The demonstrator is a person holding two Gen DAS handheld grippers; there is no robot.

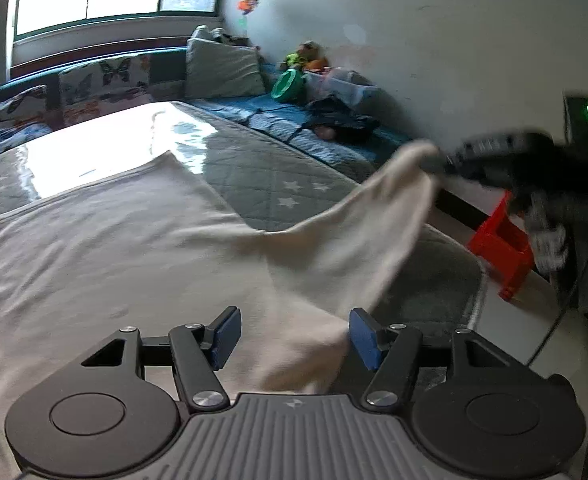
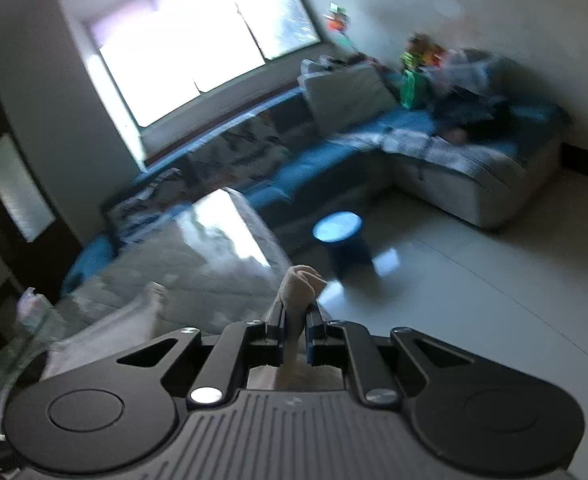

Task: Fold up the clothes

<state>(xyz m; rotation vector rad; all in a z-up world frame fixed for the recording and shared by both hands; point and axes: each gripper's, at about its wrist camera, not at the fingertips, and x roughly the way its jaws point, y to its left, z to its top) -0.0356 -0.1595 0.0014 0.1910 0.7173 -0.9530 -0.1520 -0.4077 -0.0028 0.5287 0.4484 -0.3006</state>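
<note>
Shirt [image 1: 105, 240] lies spread on the mattress [image 1: 253, 176], its sleeve lifted by my right gripper [image 2: 294, 330], jaws clamped on it. Left gripper [image 1: 294, 338] hovers over the hem, jaws apart. I'd carry the sleeve across taut, landing it flat.

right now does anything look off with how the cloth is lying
Yes. One corner of the cream garment is lifted off the quilted mat by the right gripper, so that side hangs slack. The left gripper is open, holding nothing.
</note>
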